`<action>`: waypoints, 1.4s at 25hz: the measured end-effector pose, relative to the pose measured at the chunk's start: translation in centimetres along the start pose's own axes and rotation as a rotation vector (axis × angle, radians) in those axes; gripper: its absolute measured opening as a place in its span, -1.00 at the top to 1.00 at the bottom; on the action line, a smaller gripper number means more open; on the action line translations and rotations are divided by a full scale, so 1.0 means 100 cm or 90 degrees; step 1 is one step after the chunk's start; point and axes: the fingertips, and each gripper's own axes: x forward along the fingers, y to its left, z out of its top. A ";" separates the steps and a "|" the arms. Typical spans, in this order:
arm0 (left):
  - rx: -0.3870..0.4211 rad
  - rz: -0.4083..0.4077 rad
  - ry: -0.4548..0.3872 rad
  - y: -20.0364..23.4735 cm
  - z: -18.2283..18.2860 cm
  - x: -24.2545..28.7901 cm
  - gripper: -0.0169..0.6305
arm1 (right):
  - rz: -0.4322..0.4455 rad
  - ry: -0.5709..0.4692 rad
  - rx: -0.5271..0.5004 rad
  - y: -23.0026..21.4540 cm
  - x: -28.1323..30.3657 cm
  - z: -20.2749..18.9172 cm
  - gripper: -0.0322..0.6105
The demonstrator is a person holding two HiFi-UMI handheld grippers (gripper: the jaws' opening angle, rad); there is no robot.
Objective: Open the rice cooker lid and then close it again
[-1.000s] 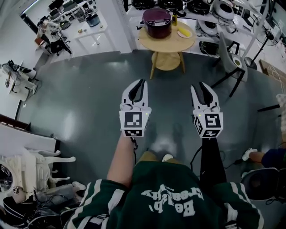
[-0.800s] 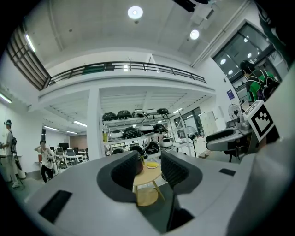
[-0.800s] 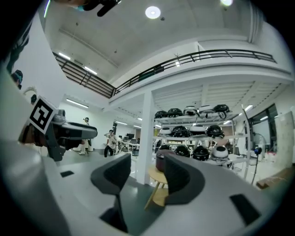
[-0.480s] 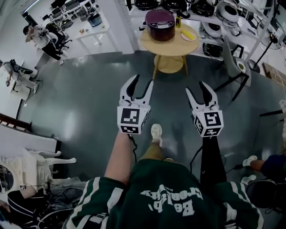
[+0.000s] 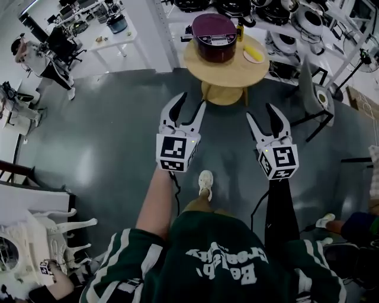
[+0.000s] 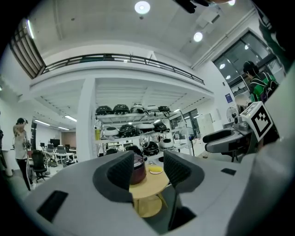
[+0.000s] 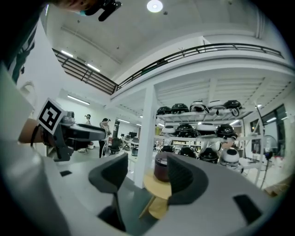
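A maroon rice cooker point(image 5: 215, 36) with its lid down stands on a round wooden table point(image 5: 228, 70) at the far side of the grey floor. Both grippers are held level and well short of the table, with nothing between their jaws. My left gripper point(image 5: 190, 102) is open. The jaws of my right gripper point(image 5: 262, 113) are still opening. In the left gripper view the cooker point(image 6: 139, 169) shows small between the jaws, on the table point(image 6: 148, 185). In the right gripper view the cooker point(image 7: 161, 168) stands on the table point(image 7: 154, 185), far ahead.
A plate with a yellow thing point(image 5: 253, 54) and a small bottle point(image 5: 240, 31) share the table. Shelves with several rice cookers point(image 5: 278, 12) stand behind it. A chair point(image 5: 311, 89) is to its right, a white desk point(image 5: 112, 32) and a person point(image 5: 35, 56) far left.
Both grippers went from nearly shut to open. The person has walked forward, so the table and the cooker are nearer and larger in the head view.
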 end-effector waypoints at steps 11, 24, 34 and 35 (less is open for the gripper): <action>0.002 -0.056 -0.012 0.080 -0.003 0.132 0.35 | -0.008 -0.003 0.002 -0.038 0.149 0.018 -0.05; -0.004 -0.071 -0.021 0.116 -0.009 0.237 0.35 | 0.016 -0.005 0.012 -0.090 0.244 0.014 -0.19; -0.007 -0.032 0.005 0.142 -0.029 0.354 0.35 | 0.097 -0.010 0.029 -0.158 0.355 0.001 -0.21; -0.010 -0.029 0.006 0.144 -0.030 0.364 0.35 | 0.105 -0.010 0.029 -0.163 0.365 -0.001 -0.22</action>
